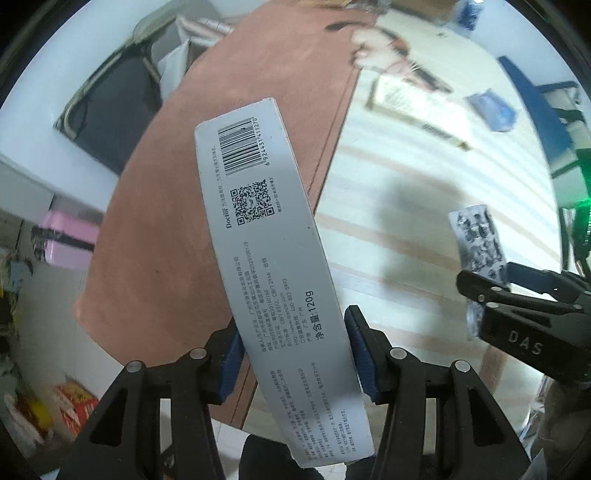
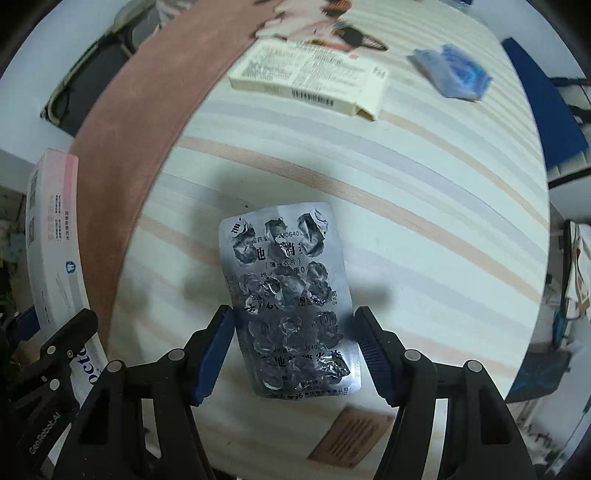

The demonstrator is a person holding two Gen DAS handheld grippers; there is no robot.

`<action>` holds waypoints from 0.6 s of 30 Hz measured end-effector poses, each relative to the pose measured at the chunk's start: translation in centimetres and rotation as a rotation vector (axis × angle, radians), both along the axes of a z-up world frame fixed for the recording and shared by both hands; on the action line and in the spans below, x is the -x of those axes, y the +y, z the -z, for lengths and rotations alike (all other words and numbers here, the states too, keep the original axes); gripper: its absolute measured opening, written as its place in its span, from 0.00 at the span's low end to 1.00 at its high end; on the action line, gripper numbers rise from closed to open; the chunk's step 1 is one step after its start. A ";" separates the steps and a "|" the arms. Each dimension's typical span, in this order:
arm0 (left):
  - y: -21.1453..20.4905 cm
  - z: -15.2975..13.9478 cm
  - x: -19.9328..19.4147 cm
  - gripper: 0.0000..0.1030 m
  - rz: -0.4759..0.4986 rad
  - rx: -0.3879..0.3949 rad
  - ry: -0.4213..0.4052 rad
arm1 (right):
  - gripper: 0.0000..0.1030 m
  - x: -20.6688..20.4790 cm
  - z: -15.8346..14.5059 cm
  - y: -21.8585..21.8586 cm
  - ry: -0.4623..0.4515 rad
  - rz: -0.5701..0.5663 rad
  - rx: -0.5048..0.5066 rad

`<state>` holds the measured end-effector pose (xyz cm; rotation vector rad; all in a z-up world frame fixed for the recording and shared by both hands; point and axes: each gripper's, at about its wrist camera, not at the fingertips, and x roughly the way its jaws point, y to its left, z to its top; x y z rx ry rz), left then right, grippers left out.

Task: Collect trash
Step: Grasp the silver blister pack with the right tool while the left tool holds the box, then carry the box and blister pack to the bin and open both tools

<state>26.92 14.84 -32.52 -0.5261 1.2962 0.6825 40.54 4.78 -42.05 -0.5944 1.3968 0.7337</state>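
My left gripper (image 1: 295,354) is shut on a long grey toothpaste box (image 1: 269,258) with a barcode and QR code, held in the air above the table. My right gripper (image 2: 295,350) is shut on an empty silver pill blister pack (image 2: 288,295), held above the striped tablecloth (image 2: 424,206). In the left wrist view the right gripper (image 1: 491,295) shows at the right edge with the blister pack (image 1: 478,243). In the right wrist view the toothpaste box (image 2: 55,251) and left gripper (image 2: 55,354) show at the left edge.
On the cloth lie a white medicine box (image 2: 310,77), a blue crumpled wrapper (image 2: 450,70), a pink packet with a dark item (image 2: 325,29) at the back, and a brown card (image 2: 351,435) near me. A brown tabletop strip (image 2: 155,92) runs along the left. A pink case (image 1: 70,236) stands on the floor.
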 end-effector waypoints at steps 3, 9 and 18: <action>-1.4 -2.1 1.7 0.47 0.050 -0.016 -0.045 | 0.66 0.3 -1.7 -1.8 -0.015 0.052 -0.043; -4.0 -5.5 7.5 0.47 0.190 -0.011 -0.144 | 0.66 4.0 -6.4 -6.0 -0.032 0.205 -0.139; -6.2 -5.4 17.2 0.47 0.396 0.113 -0.177 | 0.66 17.4 -7.7 -17.1 0.015 0.494 -0.203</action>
